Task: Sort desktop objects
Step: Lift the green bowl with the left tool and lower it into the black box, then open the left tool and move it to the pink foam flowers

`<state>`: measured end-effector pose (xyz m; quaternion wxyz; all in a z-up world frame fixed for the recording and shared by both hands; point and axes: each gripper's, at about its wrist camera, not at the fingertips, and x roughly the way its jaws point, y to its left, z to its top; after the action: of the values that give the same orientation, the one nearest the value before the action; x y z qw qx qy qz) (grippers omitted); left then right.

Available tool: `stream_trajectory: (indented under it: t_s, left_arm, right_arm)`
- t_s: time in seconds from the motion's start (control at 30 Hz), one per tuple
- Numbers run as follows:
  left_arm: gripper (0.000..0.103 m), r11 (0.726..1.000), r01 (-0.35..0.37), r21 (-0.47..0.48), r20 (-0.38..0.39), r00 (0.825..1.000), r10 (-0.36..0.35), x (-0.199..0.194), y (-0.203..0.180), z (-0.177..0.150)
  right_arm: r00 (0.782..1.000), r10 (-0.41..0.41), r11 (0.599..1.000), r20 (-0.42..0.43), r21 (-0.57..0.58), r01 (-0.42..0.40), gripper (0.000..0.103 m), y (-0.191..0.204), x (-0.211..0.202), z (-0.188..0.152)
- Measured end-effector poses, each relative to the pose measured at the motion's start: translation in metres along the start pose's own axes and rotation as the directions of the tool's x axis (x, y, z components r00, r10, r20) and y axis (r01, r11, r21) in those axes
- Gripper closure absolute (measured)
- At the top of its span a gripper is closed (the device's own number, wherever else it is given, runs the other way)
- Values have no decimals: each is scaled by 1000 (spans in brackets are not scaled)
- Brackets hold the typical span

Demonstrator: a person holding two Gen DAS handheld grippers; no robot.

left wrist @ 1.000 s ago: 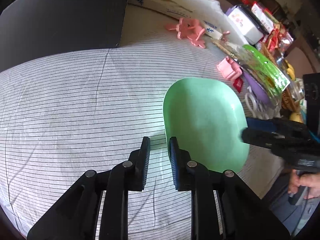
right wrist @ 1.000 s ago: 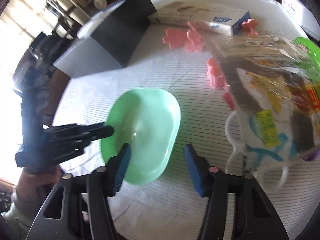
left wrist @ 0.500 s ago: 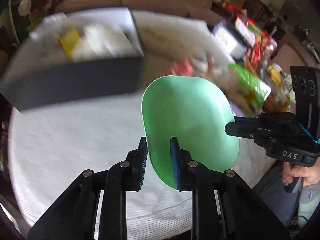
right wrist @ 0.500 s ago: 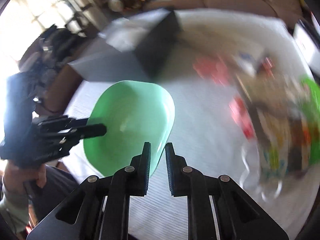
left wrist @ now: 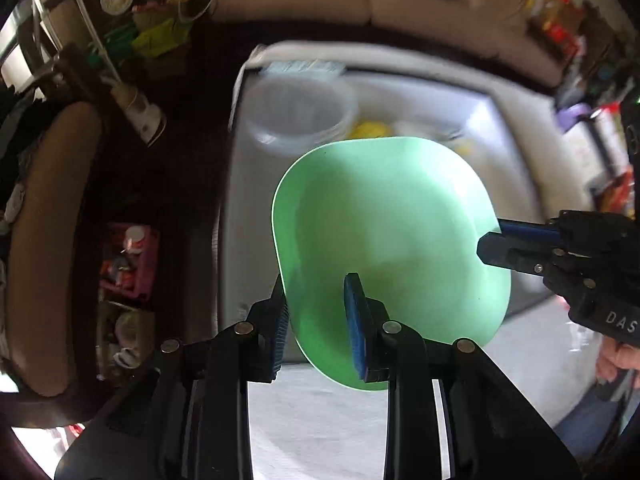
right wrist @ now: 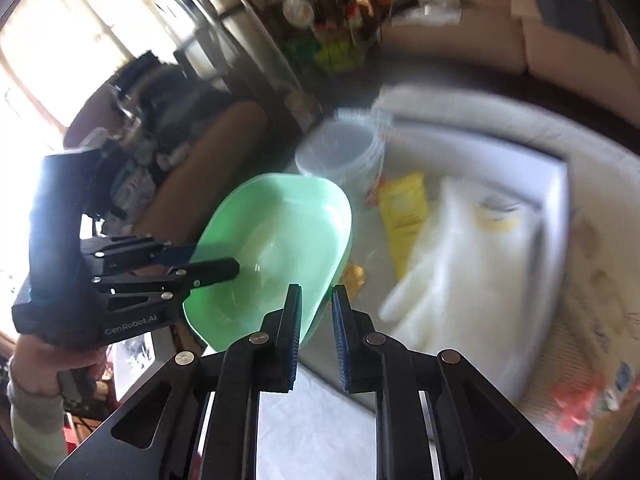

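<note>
Lifted off the striped bench, the pale green, rounded-square plastic dish [left wrist: 392,248] is now held mid-frame above the open grey storage box [left wrist: 508,148]. Its rim is pinched by both the left tool [left wrist: 320,320] and right tool [right wrist: 314,332], so placing it inside seems next.

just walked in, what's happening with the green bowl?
A person holds a gripper in each hand, and both grip the rim of the green bowl: the left gripper at the near edge, the right gripper at the opposite side. The bowl is carried in the air above an open box that holds a clear tub, a yellow packet and white bags.
</note>
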<state>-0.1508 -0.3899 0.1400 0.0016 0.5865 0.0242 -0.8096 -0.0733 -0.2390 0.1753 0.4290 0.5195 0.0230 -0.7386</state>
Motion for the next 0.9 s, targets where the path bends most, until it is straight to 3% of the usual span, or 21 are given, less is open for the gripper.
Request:
stream_trajectory:
  t_s: [0.2,0.3,0.4,0.5,0.6,0.73,0.9]
  left_arm:
    - [79,989,-103,109,-69,991,111,54,-6,2]
    - [74,960,-198,200,-65,975,214,68,-22,1]
    - [67,942,-241,232,-68,962,263,73,-30,1]
    - [57,955,-205,214,-55,974,221,57,-29,-3]
    - [48,967,-180,182,7,983,181,25,-26,-10]
    - [47,983,-120,137,43,992,115,-7,-17,-15]
    - [47,981,-143,131,43,989,138,-14,-10,-13]
  right_arm:
    - [993,-39,998,-112,37,44,88,-20,77,3]
    - [985,-79,996,-153,17,82,88,-24,95,3]
    - [973,-103,994,-205,-3,105,88,-20,111,6]
    - [970,-84,996,-228,-5,85,88,-15,118,5]
    - [970,-58,998,-236,-5,58,88,-10,118,4]
    - [971,-32,999,-236,-5,32,88,-7,114,5]
    - [972,-39,999,-233,9,42,85,-7,98,3]
